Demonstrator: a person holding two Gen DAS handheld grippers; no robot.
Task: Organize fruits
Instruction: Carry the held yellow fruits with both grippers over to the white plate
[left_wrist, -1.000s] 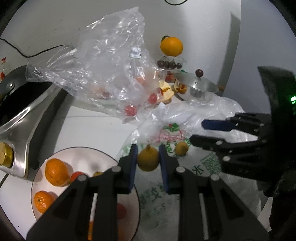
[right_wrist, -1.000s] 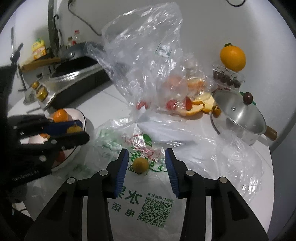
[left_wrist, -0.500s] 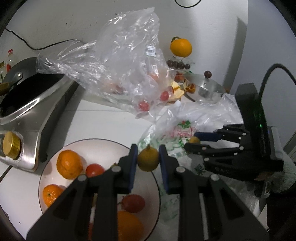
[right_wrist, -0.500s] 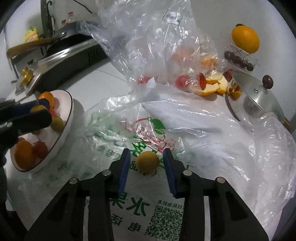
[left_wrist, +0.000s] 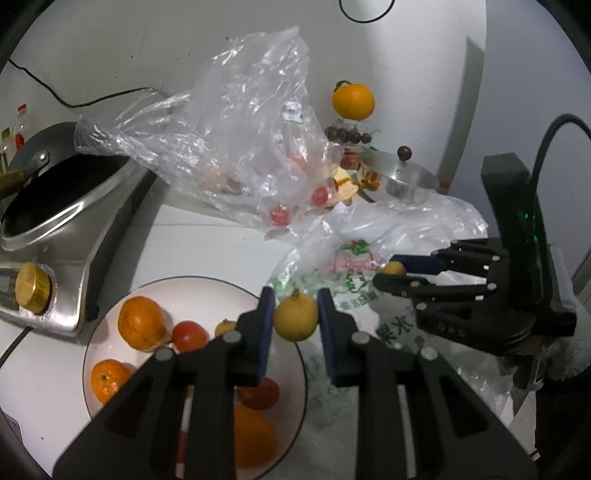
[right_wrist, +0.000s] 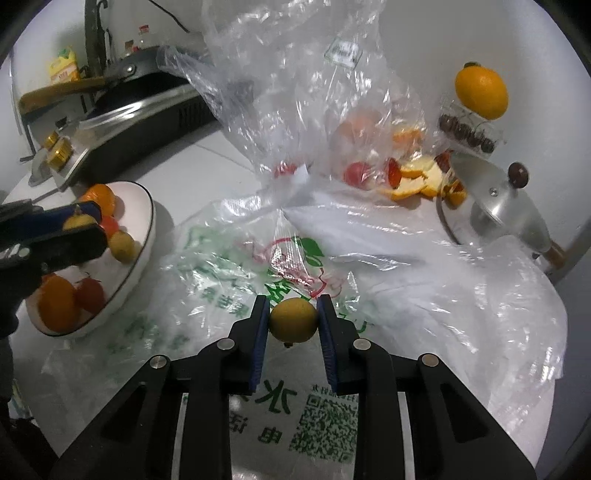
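Note:
My left gripper (left_wrist: 295, 319) is shut on a small yellow fruit (left_wrist: 296, 320) and holds it over the right rim of a white plate (left_wrist: 192, 286). The plate holds oranges (left_wrist: 141, 328), red tomatoes (left_wrist: 189, 336) and a small yellow fruit (left_wrist: 225, 326). My right gripper (right_wrist: 291, 321) is shut on another small yellow fruit (right_wrist: 293, 320), just above a printed plastic bag (right_wrist: 236, 288). The right gripper also shows in the left wrist view (left_wrist: 397, 271), and the left gripper in the right wrist view (right_wrist: 79, 225), over the plate (right_wrist: 146, 221).
A crumpled clear bag (left_wrist: 243, 147) with tomatoes and peel stands behind. A steel pot with lid (right_wrist: 498, 206), a clear stand with an orange (right_wrist: 480, 94) and dark fruits sit at the back right. A stove with a black pan (left_wrist: 62, 210) is at the left.
My left gripper has carried its yellow fruit left, from over the printed bag to over the plate's rim. My right gripper has closed on the other yellow fruit on the bag.

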